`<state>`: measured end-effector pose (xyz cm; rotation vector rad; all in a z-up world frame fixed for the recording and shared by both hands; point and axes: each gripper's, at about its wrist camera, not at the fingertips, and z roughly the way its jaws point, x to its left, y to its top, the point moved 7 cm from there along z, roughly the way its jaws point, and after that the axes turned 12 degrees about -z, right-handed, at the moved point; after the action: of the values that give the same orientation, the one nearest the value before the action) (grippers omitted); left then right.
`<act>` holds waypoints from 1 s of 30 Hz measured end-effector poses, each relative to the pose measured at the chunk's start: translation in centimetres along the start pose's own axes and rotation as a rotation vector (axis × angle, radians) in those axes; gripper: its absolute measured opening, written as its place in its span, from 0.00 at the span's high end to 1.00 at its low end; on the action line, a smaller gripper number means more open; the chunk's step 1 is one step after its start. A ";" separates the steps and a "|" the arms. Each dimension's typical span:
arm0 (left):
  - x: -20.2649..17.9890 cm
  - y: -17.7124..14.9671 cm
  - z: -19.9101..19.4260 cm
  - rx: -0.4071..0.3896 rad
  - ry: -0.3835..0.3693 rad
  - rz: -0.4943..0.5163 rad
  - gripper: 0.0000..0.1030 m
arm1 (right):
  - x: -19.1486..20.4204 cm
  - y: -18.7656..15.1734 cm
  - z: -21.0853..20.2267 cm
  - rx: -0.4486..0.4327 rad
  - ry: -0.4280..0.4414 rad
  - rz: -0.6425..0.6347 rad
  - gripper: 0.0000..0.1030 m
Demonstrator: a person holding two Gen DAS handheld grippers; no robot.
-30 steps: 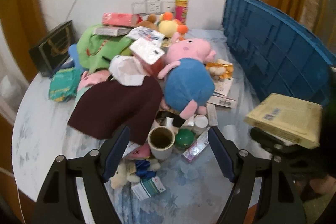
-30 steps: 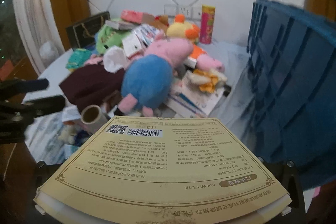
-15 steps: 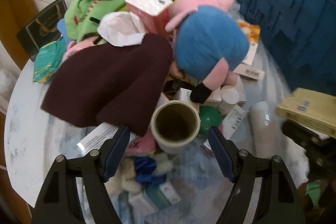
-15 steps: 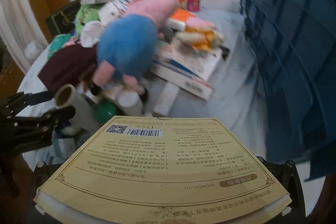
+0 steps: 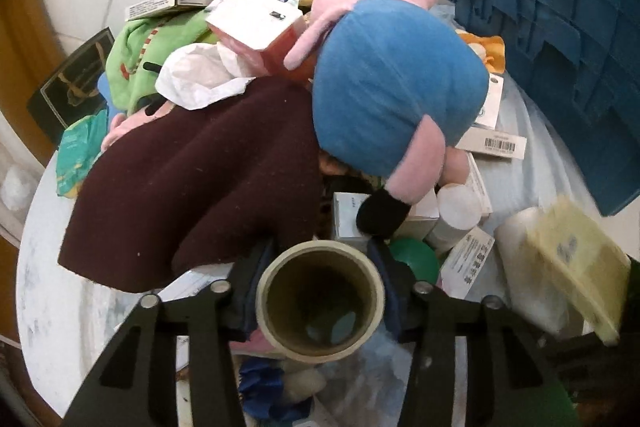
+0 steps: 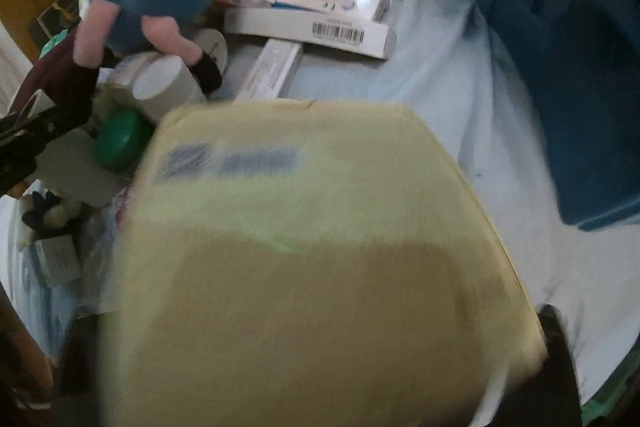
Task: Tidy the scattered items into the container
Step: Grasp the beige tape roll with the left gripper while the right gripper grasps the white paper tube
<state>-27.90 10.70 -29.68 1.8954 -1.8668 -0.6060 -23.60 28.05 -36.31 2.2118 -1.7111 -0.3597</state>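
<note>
Tape roll (image 5: 320, 301), a stiff cardboard ring with a hollow middle, was free on the desk (image 5: 48, 291) a second ago; now the left claw (image 5: 320, 291) has come down around it and its jaws are closing on both sides, so pickup is near. Beside the roll, the right claw (image 6: 320, 379), almost hidden, also closes while the flat yellow box (image 6: 320, 247) between its jaws blurs downward, and I cannot tell whether it is gripped. Right of the roll, the ribbed blue crate (image 5: 560, 39) waits.
</note>
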 end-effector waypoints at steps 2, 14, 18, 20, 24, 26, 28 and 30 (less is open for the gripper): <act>0.1 -0.2 -0.5 0.014 -0.014 -0.010 0.57 | 0.0 0.3 -0.8 -0.016 0.014 -0.002 0.56; 0.9 2.2 -6.1 -0.070 -0.074 -0.048 0.57 | 1.0 2.9 -7.0 -0.146 0.062 -0.057 0.56; 1.2 3.0 -7.0 -0.085 -0.083 -0.053 0.57 | 1.9 4.7 -8.4 -0.181 0.061 -0.080 0.56; 1.2 3.3 -7.5 -0.090 -0.087 -0.055 0.57 | 2.2 5.7 -8.6 -0.194 0.058 -0.085 0.56; 1.7 3.9 -8.4 -0.100 -0.086 -0.062 0.57 | 2.9 6.8 -10.0 -0.218 0.050 -0.094 0.56; 2.0 4.3 -9.0 -0.110 -0.085 -0.064 0.57 | 3.2 7.4 -10.9 -0.234 0.044 -0.101 0.56; 2.3 4.7 -9.6 -0.126 -0.084 -0.065 0.57 | 3.4 7.9 -11.9 -0.253 0.038 -0.108 0.56; 2.5 5.2 -10.3 -0.138 -0.089 -0.070 0.57 | 3.6 8.4 -12.9 -0.271 0.031 -0.115 0.56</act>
<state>-26.29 7.95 -18.34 1.8777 -1.7687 -0.8320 -25.20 23.84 -21.15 2.1083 -1.4281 -0.5481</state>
